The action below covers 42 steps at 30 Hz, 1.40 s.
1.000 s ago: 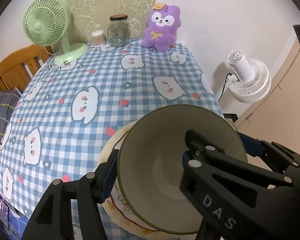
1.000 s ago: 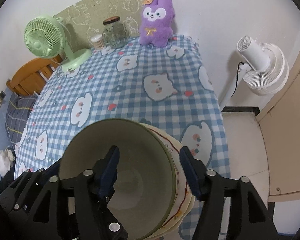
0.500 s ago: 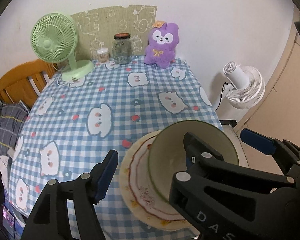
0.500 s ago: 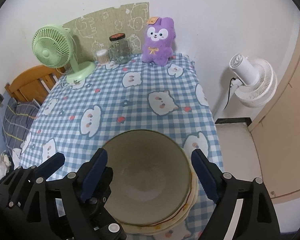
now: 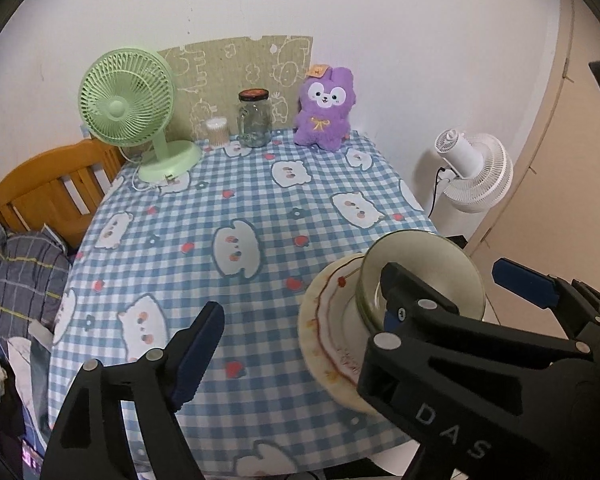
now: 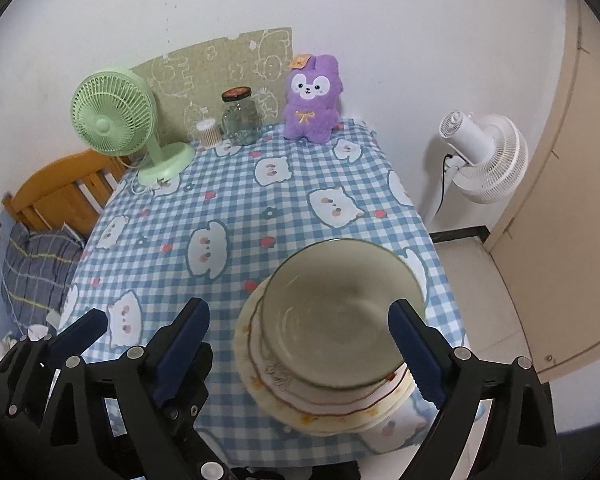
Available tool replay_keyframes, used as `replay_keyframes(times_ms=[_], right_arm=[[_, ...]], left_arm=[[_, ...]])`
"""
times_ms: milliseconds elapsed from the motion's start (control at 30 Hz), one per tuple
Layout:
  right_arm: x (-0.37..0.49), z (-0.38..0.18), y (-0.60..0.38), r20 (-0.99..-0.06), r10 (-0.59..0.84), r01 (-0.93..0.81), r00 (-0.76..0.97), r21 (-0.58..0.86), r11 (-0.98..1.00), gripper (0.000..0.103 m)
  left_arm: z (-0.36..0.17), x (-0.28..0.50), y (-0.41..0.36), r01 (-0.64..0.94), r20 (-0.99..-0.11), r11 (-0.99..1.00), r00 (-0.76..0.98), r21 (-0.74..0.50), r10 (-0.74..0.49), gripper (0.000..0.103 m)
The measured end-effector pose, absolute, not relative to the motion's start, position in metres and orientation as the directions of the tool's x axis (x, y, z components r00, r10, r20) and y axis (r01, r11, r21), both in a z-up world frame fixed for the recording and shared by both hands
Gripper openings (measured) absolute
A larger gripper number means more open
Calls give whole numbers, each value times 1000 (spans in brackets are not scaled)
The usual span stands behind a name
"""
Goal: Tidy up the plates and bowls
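Sitting on the stacked plates at lower centre near the tablecloth edge, the green-rimmed bowl is free; both the left gripper and right gripper have just been opening, jaws empty. A nudge could tip the stack off.

A table is covered with a blue-and-white checked cloth printed with little cartoon animals and red fruits. Along the far edge, against the wall, a green desk fan is parked at the far-left corner, then a small tub of cotton swabs, a glass jar and a purple plush bunny toward the far-right corner. A stack of plates is set at the near-right corner.
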State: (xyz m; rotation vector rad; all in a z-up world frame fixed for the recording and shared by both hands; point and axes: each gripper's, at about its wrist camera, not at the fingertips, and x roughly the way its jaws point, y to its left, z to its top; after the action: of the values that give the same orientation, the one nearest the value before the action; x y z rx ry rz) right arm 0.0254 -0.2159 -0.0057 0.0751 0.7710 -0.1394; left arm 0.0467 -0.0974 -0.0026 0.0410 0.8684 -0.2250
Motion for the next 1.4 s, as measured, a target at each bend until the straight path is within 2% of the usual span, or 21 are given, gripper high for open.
replay_keyframes(times_ms=[333, 500, 967, 1400], right_arm=[[-7, -6, -174, -668, -147, 215, 730, 20, 976, 94], [-19, -7, -166, -660, -178, 255, 730, 21, 967, 94], [-51, 4, -176, -592, -157, 197, 791, 4, 980, 94], [-80, 0, -193, -550, -157, 173, 820, -23, 985, 94]], left_arm=[[0, 25, -53, 262, -743, 964, 636, -48, -210, 96], [-1, 18, -35, 256, -738, 966, 644, -39, -201, 98], [7, -4, -3, 112, -696, 994, 713, 0, -81, 99], [9, -40, -6, 54, -654, 999, 756, 5, -38, 99]])
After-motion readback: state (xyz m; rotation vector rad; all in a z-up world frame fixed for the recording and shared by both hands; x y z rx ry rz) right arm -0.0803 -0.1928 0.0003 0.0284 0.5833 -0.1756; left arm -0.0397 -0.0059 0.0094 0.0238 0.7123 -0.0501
